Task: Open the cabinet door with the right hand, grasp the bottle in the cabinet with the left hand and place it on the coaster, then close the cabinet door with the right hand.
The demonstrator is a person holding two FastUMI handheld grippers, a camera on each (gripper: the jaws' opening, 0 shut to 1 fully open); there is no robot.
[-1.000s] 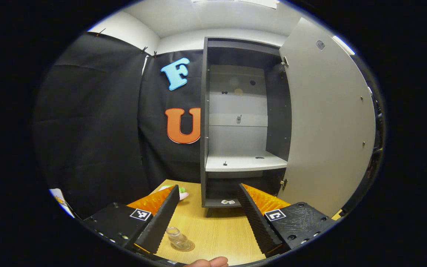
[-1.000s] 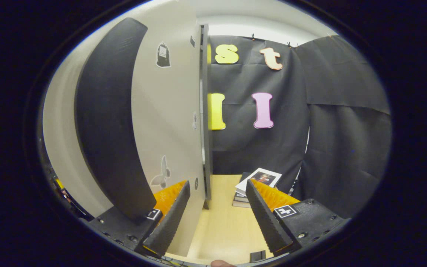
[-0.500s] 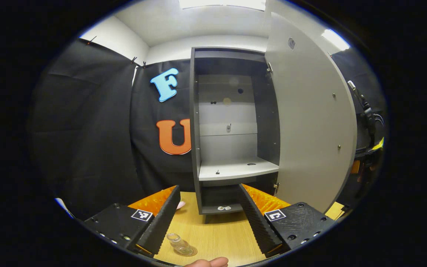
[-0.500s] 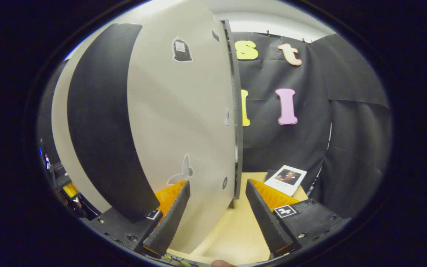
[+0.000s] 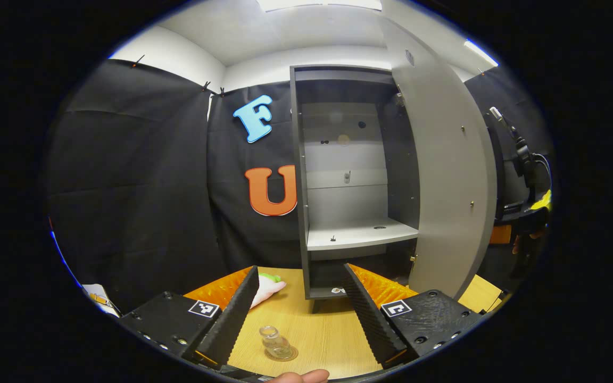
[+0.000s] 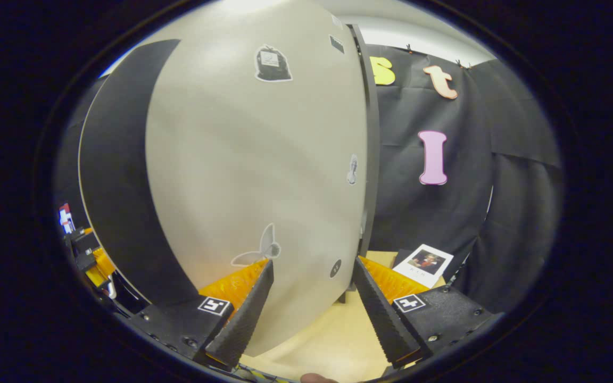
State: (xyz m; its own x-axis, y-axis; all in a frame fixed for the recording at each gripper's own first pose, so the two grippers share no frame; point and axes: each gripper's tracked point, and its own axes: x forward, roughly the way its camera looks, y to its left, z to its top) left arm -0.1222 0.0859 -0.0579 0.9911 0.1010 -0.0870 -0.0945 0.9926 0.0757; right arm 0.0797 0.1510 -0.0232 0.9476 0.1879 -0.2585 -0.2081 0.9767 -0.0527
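Bottle (image 5: 276, 343) on coaster (image 5: 283, 355), between open left gripper (image 5: 295, 314) fingers.

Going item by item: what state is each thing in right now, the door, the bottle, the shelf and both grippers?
Cabinet door: partly open, swung out from the cabinet.
Bottle: upright on the coaster, out of the cabinet.
Shelf: bare apart from small fittings.
Left hand-held gripper: open, holding nothing.
Right hand-held gripper: open, close to the door's outer face; contact not clear.
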